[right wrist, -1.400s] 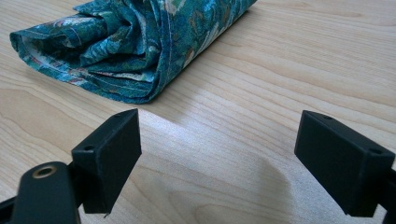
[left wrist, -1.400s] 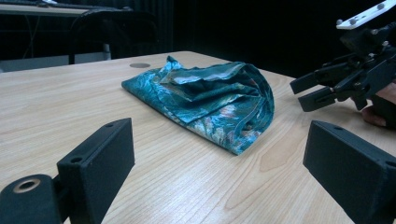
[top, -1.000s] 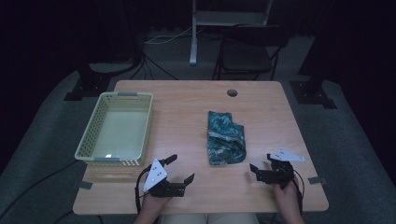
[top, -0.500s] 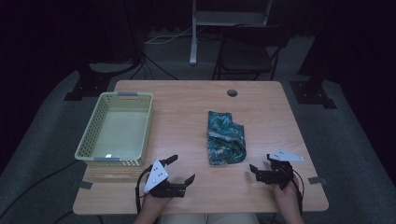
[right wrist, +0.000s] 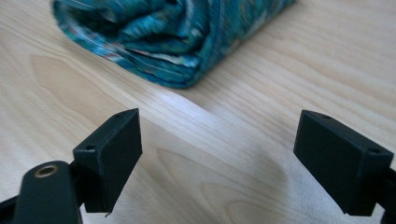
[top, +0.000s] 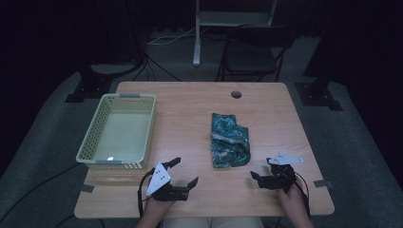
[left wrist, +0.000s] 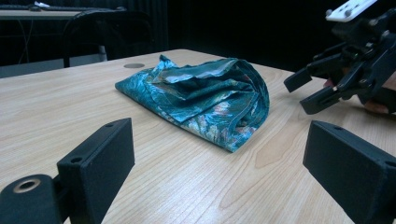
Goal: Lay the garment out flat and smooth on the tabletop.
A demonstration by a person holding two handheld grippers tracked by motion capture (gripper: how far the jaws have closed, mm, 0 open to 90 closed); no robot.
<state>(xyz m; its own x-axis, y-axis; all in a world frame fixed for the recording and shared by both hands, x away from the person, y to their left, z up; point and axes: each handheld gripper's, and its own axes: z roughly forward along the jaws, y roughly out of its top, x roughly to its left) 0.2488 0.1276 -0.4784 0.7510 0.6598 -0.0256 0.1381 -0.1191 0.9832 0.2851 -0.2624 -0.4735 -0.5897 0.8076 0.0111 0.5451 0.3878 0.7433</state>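
High view: cloth (top: 230, 141) mid-tabletop (top: 190, 102), basket (top: 119, 130) at left, nothing inside; left gripper (top: 183, 172) and right gripper (top: 261, 172) near front edge.
Left gripper view: fingers wide apart, empty, cloth ahead.
Right gripper view: fingers wide apart, empty, cloth near.

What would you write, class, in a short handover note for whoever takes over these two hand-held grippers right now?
Left hand-held gripper: open, empty, resting at the near table edge.
Right hand-held gripper: open, empty, just short of the cloth.
Cloth: folded, teal patterned, lying mid-table, untouched.
Basket: on the left of the table, nothing in it.
Done: nothing visible yet.
Left: probably grasp the cloth; the basket looks the likely place for it.
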